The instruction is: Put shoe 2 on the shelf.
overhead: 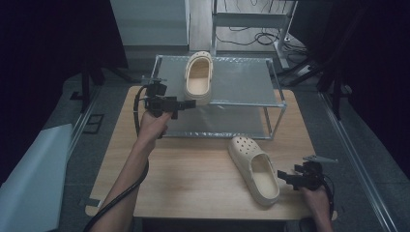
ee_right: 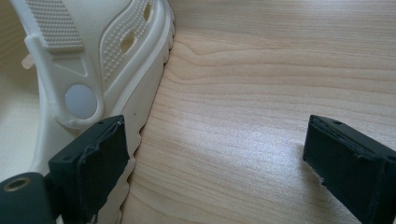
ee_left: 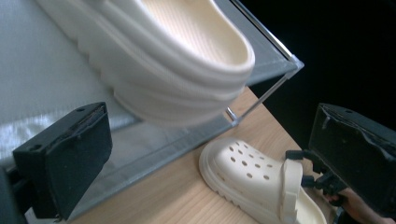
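Note:
Two cream clogs are in play. One clog lies on the top shelf of a metal rack, toe pointing away. My left gripper hovers open just off its heel end; in the left gripper view that clog sits above and between the spread jaws, untouched. The other clog rests on the wooden table at the front right. My right gripper stands open beside its heel, and in the right gripper view the clog's side and strap rivet lie against the left jaw, with bare wood between the jaws.
The rack's lower shelf holds nothing. A pale sheet lies on the floor to the left. Cables and a frame stand behind the rack. In the left gripper view, the table clog lies below the rack.

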